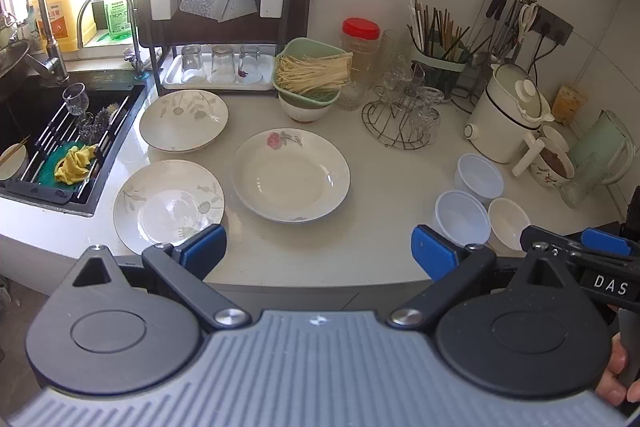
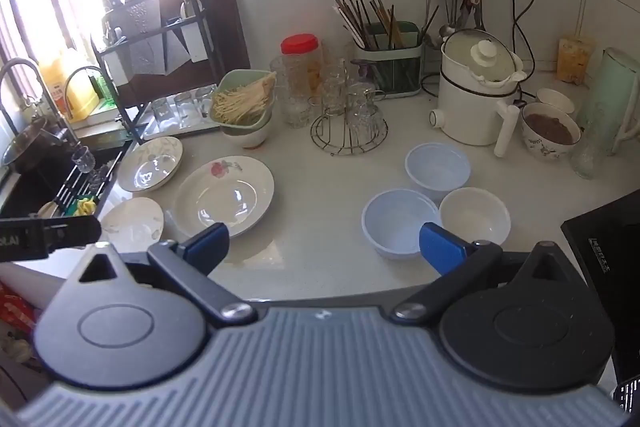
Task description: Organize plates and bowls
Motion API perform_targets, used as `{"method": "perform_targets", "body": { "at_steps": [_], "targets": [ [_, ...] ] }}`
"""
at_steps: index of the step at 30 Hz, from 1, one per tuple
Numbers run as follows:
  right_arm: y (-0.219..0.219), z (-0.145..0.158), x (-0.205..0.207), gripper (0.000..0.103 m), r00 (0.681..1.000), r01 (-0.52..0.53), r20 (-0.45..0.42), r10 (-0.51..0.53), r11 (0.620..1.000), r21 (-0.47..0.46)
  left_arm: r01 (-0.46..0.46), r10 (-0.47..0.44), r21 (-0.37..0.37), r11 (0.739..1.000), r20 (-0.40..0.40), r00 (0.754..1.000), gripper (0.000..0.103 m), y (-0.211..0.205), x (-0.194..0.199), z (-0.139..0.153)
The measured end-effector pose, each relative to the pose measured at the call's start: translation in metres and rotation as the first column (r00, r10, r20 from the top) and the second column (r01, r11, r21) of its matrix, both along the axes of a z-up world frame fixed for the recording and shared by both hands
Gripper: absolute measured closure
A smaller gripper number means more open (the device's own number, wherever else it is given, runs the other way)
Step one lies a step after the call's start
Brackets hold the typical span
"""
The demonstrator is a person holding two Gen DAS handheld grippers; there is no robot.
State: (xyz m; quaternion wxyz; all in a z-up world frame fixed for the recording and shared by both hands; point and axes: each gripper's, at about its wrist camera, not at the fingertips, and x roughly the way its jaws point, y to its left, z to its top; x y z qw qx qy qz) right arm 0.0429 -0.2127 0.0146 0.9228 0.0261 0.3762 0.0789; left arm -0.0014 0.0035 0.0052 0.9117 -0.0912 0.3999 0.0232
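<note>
Three plates lie on the white counter: a rose-patterned deep plate (image 1: 290,174) (image 2: 225,195) in the middle, a leaf-patterned plate (image 1: 184,121) (image 2: 150,165) behind it at left, and another leaf-patterned plate (image 1: 169,205) (image 2: 132,219) near the front by the sink. Two pale blue plastic bowls (image 1: 463,217) (image 2: 401,223), (image 1: 478,175) (image 2: 437,165) and a small white bowl (image 1: 509,223) (image 2: 475,215) sit at right. My left gripper (image 1: 318,251) is open and empty above the counter's front edge. My right gripper (image 2: 324,247) is open and empty, just in front of the bowls.
A sink (image 1: 48,131) with a rack and yellow cloth is at left. A dish rack (image 1: 218,7) with glasses, a green basket of noodles (image 1: 312,73) on a bowl, a glass stand (image 1: 404,115), a white cooker (image 1: 508,115) and a filled bowl (image 2: 550,135) line the back.
</note>
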Motion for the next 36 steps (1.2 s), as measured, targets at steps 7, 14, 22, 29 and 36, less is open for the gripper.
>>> {"method": "perform_targets", "body": {
  "at_steps": [7, 14, 22, 29, 36],
  "targets": [
    [-0.001, -0.001, -0.001, 0.000, 1.000, 0.015, -0.003, -0.015, 1.000, 0.021, 0.016, -0.016, 0.014, 1.000, 0.010, 1.000, 0.003, 0.001, 0.001, -0.002],
    [0.001, -0.001, -0.001, 0.000, 1.000, 0.020, -0.002, -0.020, 1.000, 0.016, 0.031, -0.031, 0.013, 0.999, 0.008, 0.999, 0.003, 0.003, 0.003, -0.003],
    [0.000, -0.004, 0.005, 0.000, 0.999, 0.040, -0.014, -0.039, 0.999, 0.032, 0.016, -0.017, 0.028, 0.999, 0.014, 1.000, 0.003, 0.005, 0.008, -0.002],
    [-0.003, -0.007, 0.007, 0.000, 0.998, 0.051, -0.021, -0.051, 0.998, 0.039, -0.009, 0.009, -0.012, 1.000, 0.004, 1.000, 0.003, 0.019, 0.014, -0.003],
    [-0.004, -0.008, 0.008, 0.000, 0.998, 0.055, -0.031, -0.054, 0.998, 0.034, 0.007, -0.008, -0.013, 1.000, -0.024, 1.000, 0.003, 0.014, 0.017, -0.010]
  ]
}}
